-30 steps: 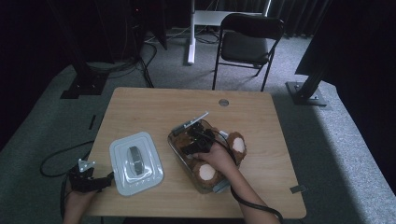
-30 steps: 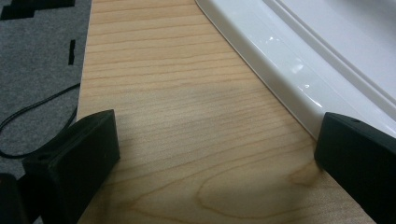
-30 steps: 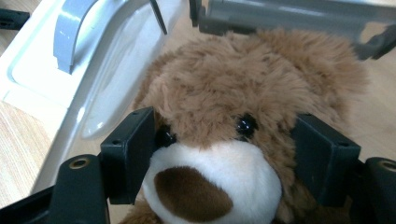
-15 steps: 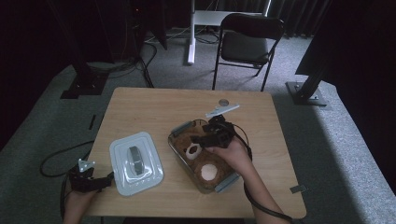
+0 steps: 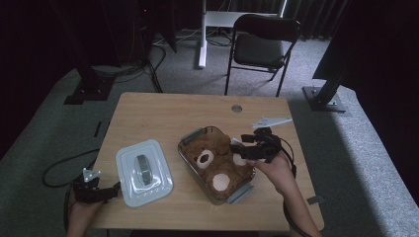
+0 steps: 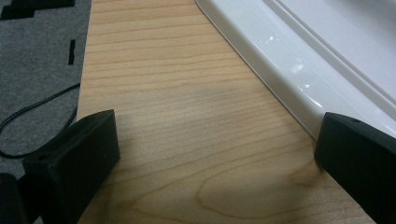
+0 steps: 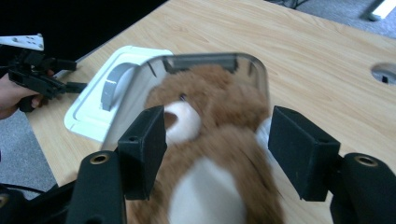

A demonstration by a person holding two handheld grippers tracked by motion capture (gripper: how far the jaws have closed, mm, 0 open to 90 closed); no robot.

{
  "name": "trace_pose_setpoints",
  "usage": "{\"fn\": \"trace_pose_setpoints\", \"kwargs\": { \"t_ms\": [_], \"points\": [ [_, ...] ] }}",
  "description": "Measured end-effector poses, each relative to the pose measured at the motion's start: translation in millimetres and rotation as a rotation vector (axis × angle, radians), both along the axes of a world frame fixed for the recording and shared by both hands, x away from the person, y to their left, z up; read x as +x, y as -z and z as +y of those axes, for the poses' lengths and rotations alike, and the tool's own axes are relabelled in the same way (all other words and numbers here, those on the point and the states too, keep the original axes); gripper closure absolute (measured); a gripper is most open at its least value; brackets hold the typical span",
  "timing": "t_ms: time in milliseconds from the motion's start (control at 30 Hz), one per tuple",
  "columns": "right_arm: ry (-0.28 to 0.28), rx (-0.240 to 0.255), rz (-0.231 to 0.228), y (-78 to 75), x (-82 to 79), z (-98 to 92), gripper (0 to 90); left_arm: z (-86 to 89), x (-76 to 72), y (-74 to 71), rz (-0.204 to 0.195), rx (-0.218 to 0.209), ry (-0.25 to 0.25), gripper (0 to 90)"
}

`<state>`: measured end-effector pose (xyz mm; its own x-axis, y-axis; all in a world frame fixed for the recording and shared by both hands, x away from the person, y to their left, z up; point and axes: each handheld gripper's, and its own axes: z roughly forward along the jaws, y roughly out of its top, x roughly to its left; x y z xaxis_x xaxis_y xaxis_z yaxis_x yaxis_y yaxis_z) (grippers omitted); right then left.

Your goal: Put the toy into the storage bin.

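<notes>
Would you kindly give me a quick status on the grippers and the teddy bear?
Right gripper open, over teddy bear, holding nothing. Left gripper open, by white lid. Bear lies in clear container, lid off. Nothing in the way.

Bear (image 5: 217, 160) brown, cream muzzle and belly; box (image 5: 238, 191) clear, grey clips; lid (image 5: 144, 172) white, grey handle; table (image 5: 163, 116) light woodgrain; grippers black.
</notes>
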<state>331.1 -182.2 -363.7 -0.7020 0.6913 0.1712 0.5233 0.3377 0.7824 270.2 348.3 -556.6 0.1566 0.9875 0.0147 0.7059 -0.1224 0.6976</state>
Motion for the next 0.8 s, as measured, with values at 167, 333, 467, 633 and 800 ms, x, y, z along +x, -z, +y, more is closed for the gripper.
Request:
{"fn": "trace_pose_setpoints", "kwargs": {
  "t_ms": [167, 333, 467, 633, 800],
  "points": [
    [0.034, 0.018, 0.001, 4.1, -9.5, -23.7, 46.5, 0.3, 0.0, -0.1, 0.001, 0.003, 0.003, 0.6],
    [0.039, 0.021, -0.016, 7.1, -22.0, -36.4, 60.1, 0.1, -0.1, -0.1, 0.002, 0.001, 0.001, 0.6],
    [0.010, 0.019, 0.008, 13.5, -24.7, -38.0, 73.3, 0.0, 0.0, 0.0, 0.001, 0.001, 0.000, 0.6],
    [-0.017, -0.026, 0.058, 30.1, -14.7, -28.7, 81.9, -0.1, 0.0, 0.1, -0.001, 0.000, -0.001, 0.6],
    [-0.031, -0.008, 0.111, 49.8, 1.7, -19.7, 86.9, 0.1, 0.0, 0.0, 0.000, 0.002, 0.001, 0.6]
  ]
}}
